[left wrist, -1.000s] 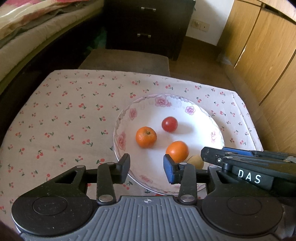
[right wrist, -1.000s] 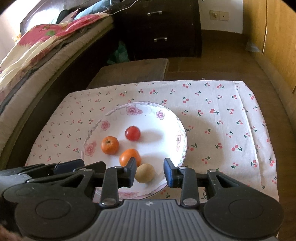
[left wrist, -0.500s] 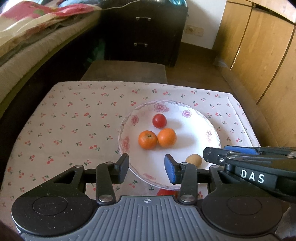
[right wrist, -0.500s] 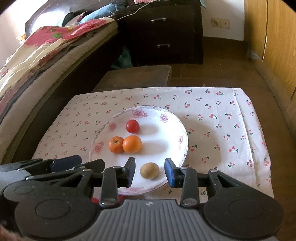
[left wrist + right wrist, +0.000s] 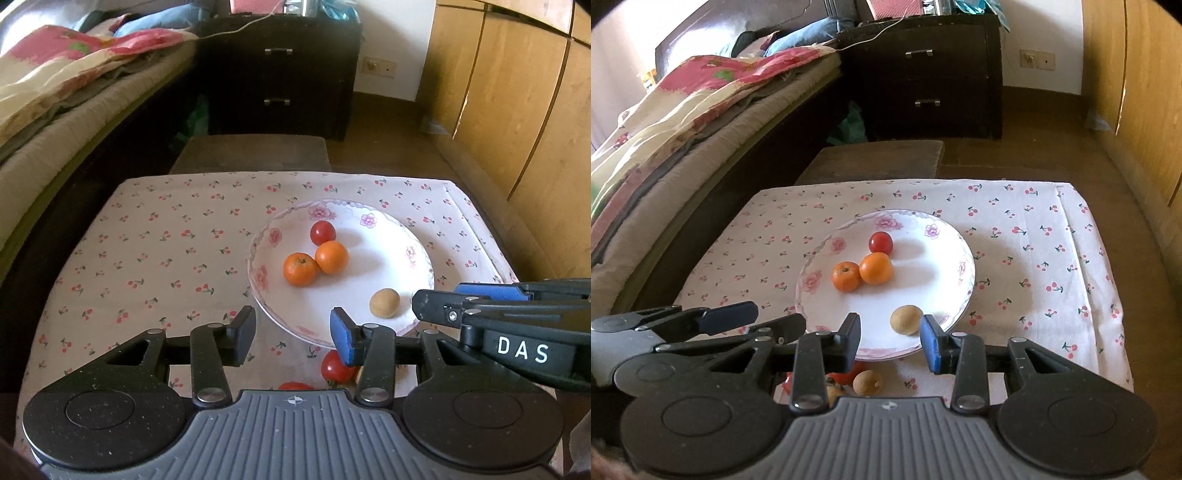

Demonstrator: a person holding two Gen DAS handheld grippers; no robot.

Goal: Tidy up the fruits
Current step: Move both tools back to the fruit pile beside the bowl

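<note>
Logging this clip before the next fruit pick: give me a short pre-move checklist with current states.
1. Left tongs open, holding nothing: ok.
2. Right tongs open, holding nothing: ok.
3. Plate has bare room for more fruit: ok.
4. Fruit still off the plate: a red tomato and a small brown fruit on the cloth at the near rim: not ok.
5. Number of loose fruits under the tongs: cannot tell.
</note>
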